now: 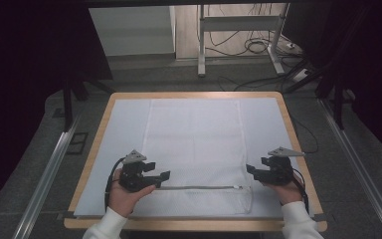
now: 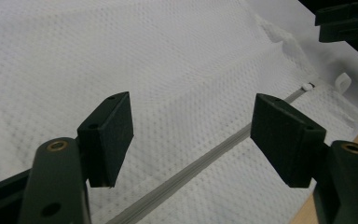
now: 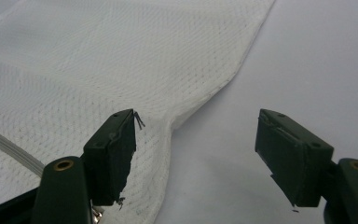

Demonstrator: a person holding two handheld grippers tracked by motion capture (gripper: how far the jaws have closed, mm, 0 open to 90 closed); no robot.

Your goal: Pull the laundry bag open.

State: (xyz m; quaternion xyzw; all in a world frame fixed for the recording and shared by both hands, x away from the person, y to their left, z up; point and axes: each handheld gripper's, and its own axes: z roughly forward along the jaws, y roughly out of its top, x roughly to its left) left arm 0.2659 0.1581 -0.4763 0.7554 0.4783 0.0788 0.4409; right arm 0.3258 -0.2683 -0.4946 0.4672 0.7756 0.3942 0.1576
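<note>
White mesh zip bag (image 1: pixel 194 149) flat, grey zip (image 1: pixel 199 187) runs L–R; L gripper (image 1: pixel 160 175) nearer, over zip's L end; R gripper (image 1: pixel 251 169) at bag's R edge; both wide open, empty.

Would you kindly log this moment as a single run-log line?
left gripper: open, over zipper | right gripper: open, at bag's right edge | mesh laundry bag: flat on table, unheld

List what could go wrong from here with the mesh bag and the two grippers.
1. The white mesh laundry bag lies flat on the table's white cover; the open left gripper might pinch both.
2. The grey zipper runs between its jaws; closing may snag it.
3. The open right gripper straddles the bag's edge and may grab only a thin hem.
</note>
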